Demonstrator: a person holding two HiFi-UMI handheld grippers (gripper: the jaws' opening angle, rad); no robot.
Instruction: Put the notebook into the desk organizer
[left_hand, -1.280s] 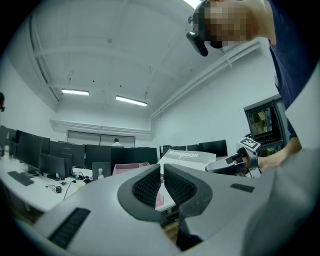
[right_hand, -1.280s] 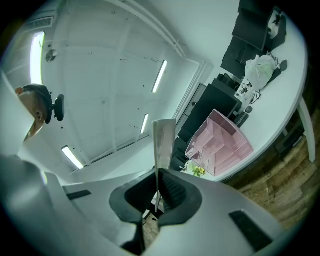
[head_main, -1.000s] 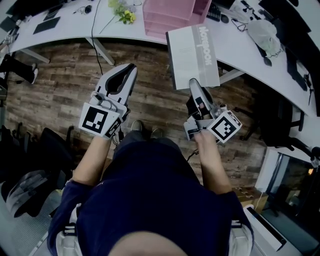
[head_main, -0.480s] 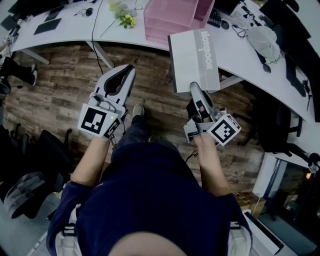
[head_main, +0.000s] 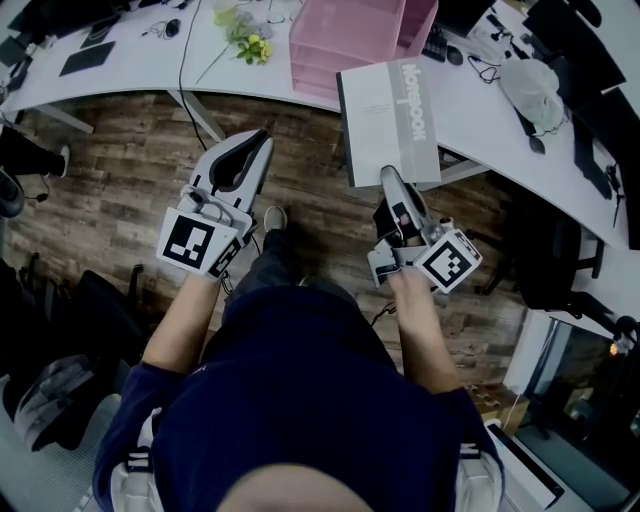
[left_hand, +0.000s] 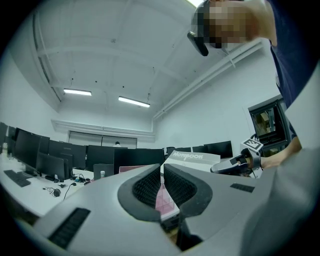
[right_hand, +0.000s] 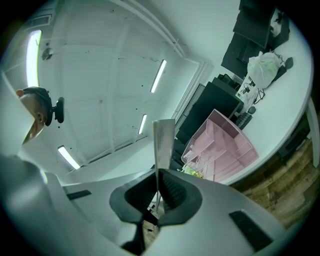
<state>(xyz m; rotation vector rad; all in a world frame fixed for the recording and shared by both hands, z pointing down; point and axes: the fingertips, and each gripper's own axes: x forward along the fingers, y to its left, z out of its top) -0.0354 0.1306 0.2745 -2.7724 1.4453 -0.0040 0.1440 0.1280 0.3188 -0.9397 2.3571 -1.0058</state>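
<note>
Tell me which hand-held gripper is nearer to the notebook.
Right. The right hand-held gripper is shut on the notebook at its near edge. The left hand-held gripper is apart from it, off to its left, jaws together and empty.

Floor before desk free; flowers crowd left of organizer.

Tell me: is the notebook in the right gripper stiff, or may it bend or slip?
Probably stiff: the notebook, pinched at one edge by the right gripper, sticks out flat without sagging. Likely light, since that one pinch carries it. It might pivot, because the grip sits far from its middle.
</note>
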